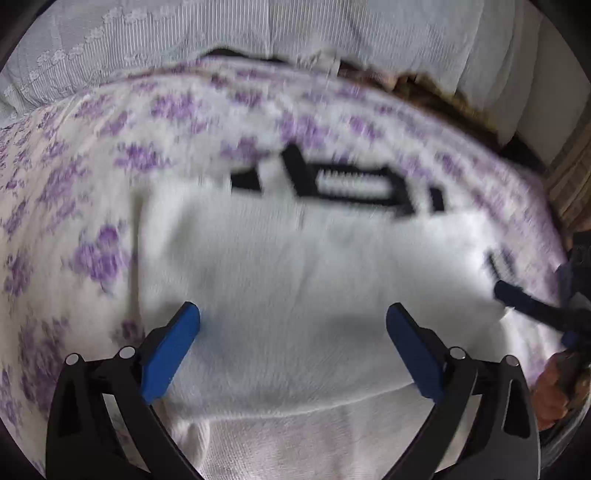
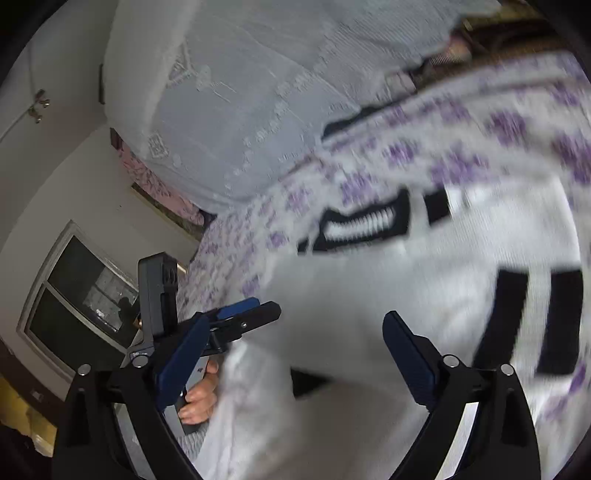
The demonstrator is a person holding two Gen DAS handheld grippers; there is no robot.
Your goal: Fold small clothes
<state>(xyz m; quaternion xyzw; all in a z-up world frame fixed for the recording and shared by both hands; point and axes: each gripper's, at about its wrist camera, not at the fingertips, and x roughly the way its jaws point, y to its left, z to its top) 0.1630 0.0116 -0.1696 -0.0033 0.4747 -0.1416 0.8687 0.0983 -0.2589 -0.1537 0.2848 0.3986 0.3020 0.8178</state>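
A white knit garment [image 1: 295,266] with black trim at its collar [image 1: 354,184] lies spread on a bed sheet printed with purple flowers [image 1: 92,155]. It also shows in the right wrist view [image 2: 388,295], with black stripes [image 2: 535,314] on one part. My left gripper [image 1: 293,317] is open, its blue pads just above the garment's near half. My right gripper [image 2: 295,332] is open over the garment. The other gripper shows in each view: the right one at the right edge [image 1: 532,302], the left one at the left [image 2: 236,314]. Both views are blurred by motion.
A pale lace-trimmed cover [image 1: 258,26] lies over the bed's far side [image 2: 240,92]. A window [image 2: 74,295] and a wall stand beside the bed. Brown patterned fabric [image 1: 443,96] shows at the far edge.
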